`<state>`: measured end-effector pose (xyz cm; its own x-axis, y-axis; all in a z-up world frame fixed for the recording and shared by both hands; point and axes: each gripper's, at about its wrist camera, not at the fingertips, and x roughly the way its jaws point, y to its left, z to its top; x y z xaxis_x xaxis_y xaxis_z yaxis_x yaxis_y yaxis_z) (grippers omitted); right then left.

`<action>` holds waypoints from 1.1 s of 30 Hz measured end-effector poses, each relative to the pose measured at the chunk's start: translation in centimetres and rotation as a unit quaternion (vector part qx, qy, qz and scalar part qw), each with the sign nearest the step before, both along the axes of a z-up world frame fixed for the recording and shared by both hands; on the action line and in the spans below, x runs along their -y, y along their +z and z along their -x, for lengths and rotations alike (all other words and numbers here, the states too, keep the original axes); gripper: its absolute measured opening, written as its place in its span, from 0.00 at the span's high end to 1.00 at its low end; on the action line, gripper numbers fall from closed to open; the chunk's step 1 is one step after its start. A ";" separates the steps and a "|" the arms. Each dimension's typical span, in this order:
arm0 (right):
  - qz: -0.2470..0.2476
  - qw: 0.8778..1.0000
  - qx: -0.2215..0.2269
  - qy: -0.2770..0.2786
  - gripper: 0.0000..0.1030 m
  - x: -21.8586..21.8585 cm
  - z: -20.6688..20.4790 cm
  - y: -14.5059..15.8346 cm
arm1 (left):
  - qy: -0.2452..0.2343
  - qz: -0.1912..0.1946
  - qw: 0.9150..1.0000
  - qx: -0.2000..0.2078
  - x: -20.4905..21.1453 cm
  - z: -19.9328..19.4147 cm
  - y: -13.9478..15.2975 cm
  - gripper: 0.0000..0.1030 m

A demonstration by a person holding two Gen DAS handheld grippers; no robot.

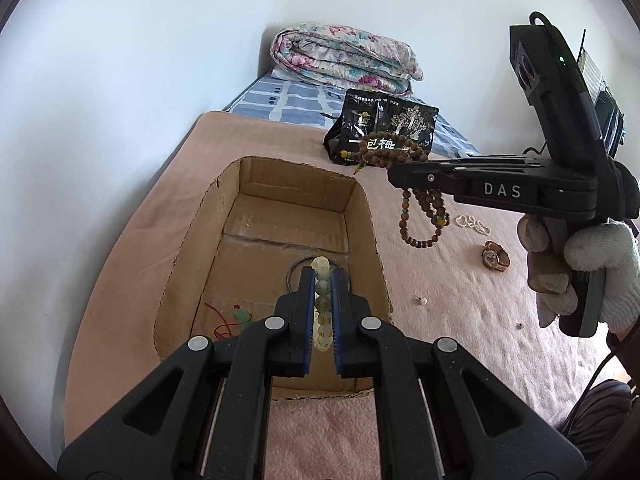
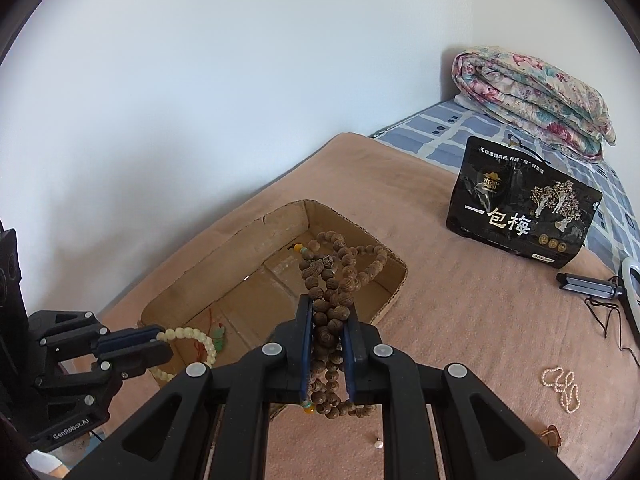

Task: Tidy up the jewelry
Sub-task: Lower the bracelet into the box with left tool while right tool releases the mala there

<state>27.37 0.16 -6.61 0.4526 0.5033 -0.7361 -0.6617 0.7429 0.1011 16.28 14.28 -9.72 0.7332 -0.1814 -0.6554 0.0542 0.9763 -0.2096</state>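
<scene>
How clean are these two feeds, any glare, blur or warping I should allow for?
Left wrist view: soft even daylight, no glare; fisheye bends the cardboard box rim, and the left gripper on the pale bracelet stays sharp. Right wrist view: same flat light, dark corners, and the wooden beads look crisp in the right gripper.

Both tools are matte black with blue finger pads [image 1: 307, 300] and silver pivot screws; a white knit glove [image 1: 596, 264] covers the right hand.

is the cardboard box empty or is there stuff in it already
Not empty: the cardboard box has a green pendant on red cord and a thin dark ring on its floor.
</scene>
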 end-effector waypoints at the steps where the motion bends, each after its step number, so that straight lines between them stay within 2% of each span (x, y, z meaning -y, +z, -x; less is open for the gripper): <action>1: 0.000 1.000 -0.001 0.001 0.89 -0.2 -0.1 -0.1 | 0.000 0.001 1.000 -0.001 0.0 0.0 -0.1 0.95; 18: -0.010 1.000 -0.021 0.001 0.89 -3.6 -1.8 -1.3 | -0.003 0.022 1.000 -0.016 -0.3 -0.5 -1.5 0.95; 20: -0.009 1.000 -0.022 0.001 0.82 -3.7 -1.8 -1.4 | -0.003 0.025 1.000 -0.017 -0.3 -0.5 -1.6 0.95; 22: -0.007 1.000 -0.016 -0.005 0.63 -3.7 -1.8 -1.4 | -0.002 0.027 0.999 -0.019 -0.4 -0.6 -1.6 0.95; 23: -0.005 1.000 -0.014 -0.007 0.59 -3.7 -1.8 -1.4 | -0.003 0.029 0.999 -0.020 -0.4 -0.6 -1.6 0.95; 24: -0.004 1.000 -0.012 -0.009 0.51 -3.7 -1.8 -1.3 | -0.005 0.029 0.999 -0.019 -0.4 -0.7 -1.6 0.95; 25: -0.003 1.000 -0.009 -0.012 0.39 -3.7 -1.7 -1.2 | -0.006 0.025 0.999 -0.018 -0.3 -0.7 -1.6 0.95; 27: -0.003 1.000 0.000 -0.020 0.25 -3.5 -1.6 -1.0 | -0.006 0.010 1.000 -0.013 0.0 -0.5 -1.5 0.94; 29: -0.005 1.000 0.002 -0.024 0.19 -3.3 -1.5 -0.9 | -0.006 0.000 1.000 -0.010 0.3 -0.4 -1.4 0.70; 30: -0.005 1.000 0.000 -0.025 0.16 -3.2 -1.6 -0.9 | -0.004 0.000 1.000 -0.005 0.4 -0.3 -1.3 0.51; 31: -0.004 1.000 -0.002 -0.026 0.14 -3.2 -1.6 -0.9 | -0.001 -0.001 1.000 0.000 0.4 -0.2 -1.2 0.48; 33: 0.000 1.000 -0.001 -0.027 0.13 -3.1 -1.4 -0.9 | 0.002 -0.003 1.000 0.002 0.6 -0.1 -1.0 0.48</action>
<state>28.82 3.23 -7.56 0.4769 0.4785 -0.7373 -0.6206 0.7773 0.1030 16.41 13.71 -10.74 0.7364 -0.1756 -0.6534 0.0518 0.9775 -0.2043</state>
